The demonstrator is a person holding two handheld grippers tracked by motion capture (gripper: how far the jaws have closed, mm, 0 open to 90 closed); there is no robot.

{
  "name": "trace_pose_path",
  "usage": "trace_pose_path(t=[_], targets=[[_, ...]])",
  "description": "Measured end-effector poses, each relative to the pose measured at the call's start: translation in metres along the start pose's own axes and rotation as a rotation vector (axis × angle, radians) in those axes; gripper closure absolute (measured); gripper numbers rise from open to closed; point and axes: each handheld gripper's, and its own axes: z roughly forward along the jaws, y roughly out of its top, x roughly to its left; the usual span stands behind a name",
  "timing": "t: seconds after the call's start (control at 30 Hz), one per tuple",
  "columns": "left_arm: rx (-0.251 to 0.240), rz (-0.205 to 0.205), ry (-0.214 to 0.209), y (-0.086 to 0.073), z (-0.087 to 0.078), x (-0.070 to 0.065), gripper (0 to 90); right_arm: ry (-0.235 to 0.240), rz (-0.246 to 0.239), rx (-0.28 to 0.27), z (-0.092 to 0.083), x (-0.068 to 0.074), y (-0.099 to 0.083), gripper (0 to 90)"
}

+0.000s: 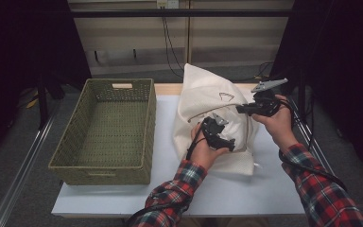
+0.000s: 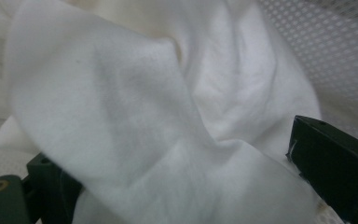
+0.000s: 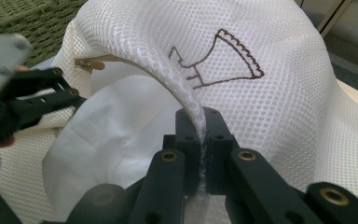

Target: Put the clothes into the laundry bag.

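High view: white table [image 1: 246, 189] bearing a green woven basket [image 1: 105, 132] at left and a white mesh bag [image 1: 208, 94] at right, standing partly upright; left gripper [image 1: 217, 135] at the bag's mouth, low on its front; right gripper [image 1: 246, 109] at the bag's right edge, pinching the rim; both forearms in red plaid sleeves [image 1: 321, 189].

Left gripper view: jaws spread wide, one at each lower corner; a soft white cloth [image 2: 135, 121] draped loosely between and over them, not pinched; mesh bag wall [image 2: 326, 51] behind the cloth, upper right.

Right gripper view: right gripper [image 3: 201, 154] with jaws closed tight on the bag's rim [image 3: 177, 79]; brown printed emblem [image 3: 223, 56] on the mesh just beyond; white cloth [image 3: 116, 126] inside the opening, left of the jaws; left gripper [image 3: 32, 100] at the far left edge.
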Motion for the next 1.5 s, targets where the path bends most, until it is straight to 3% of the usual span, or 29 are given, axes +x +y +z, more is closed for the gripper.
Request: trace_pose_path(t=[0.13, 0.27, 0.4, 0.43, 0.53, 0.7, 0.77, 0.8, 0.87, 0.97, 1.17, 1.37, 1.4, 1.5], targets=[[0.049, 0.028, 0.027, -0.003, 0.009, -0.002, 12.2, 0.008, 0.006, 0.001, 0.0, 0.001, -0.002, 87.2], [0.089, 0.088, 0.078, -0.004, 0.011, -0.001, 35.2, 0.014, -0.007, 0.001, -0.001, 0.003, -0.002, 87.2], [0.093, 0.075, 0.105, -0.005, 0.01, 0.001, 56.2, 0.018, -0.008, 0.001, -0.002, 0.004, -0.004, 87.3], [0.082, 0.056, 0.113, -0.005, 0.01, 0.002, 61.5, 0.02, -0.007, 0.0, -0.002, 0.003, -0.004, 87.3], [0.085, 0.016, 0.105, -0.003, 0.01, 0.005, 68.6, 0.023, 0.002, -0.008, -0.003, 0.005, -0.004, 87.3], [0.048, -0.037, 0.121, 0.002, 0.01, 0.015, 71.9, 0.044, -0.005, -0.004, -0.004, 0.006, -0.003, 87.4], [0.046, -0.027, 0.13, 0.004, 0.01, 0.02, 72.1, 0.049, -0.008, -0.005, -0.004, 0.007, -0.003, 87.5], [0.032, -0.041, 0.134, 0.005, 0.01, 0.02, 72.2, 0.052, -0.007, -0.007, -0.004, 0.007, -0.003, 87.5], [0.033, -0.014, 0.154, 0.009, 0.008, 0.023, 72.4, 0.054, -0.006, -0.009, -0.004, 0.006, -0.003, 87.5], [0.024, -0.007, 0.171, 0.014, 0.008, 0.028, 72.6, 0.063, -0.001, -0.015, -0.003, 0.006, -0.003, 87.6], [-0.036, -0.027, 0.201, 0.021, 0.008, 0.038, 72.8, 0.074, -0.002, -0.017, -0.003, 0.007, -0.002, 87.6], [-0.05, -0.02, 0.18, 0.018, 0.011, 0.038, 71.2, 0.073, 0.001, -0.018, -0.004, 0.005, -0.002, 87.7], [-0.033, -0.012, 0.179, 0.017, 0.011, 0.038, 70.4, 0.073, 0.001, -0.019, -0.004, 0.006, -0.003, 87.7], [-0.035, -0.027, 0.17, 0.014, 0.011, 0.037, 67.2, 0.066, 0.003, -0.015, -0.003, 0.007, -0.004, 87.7]])
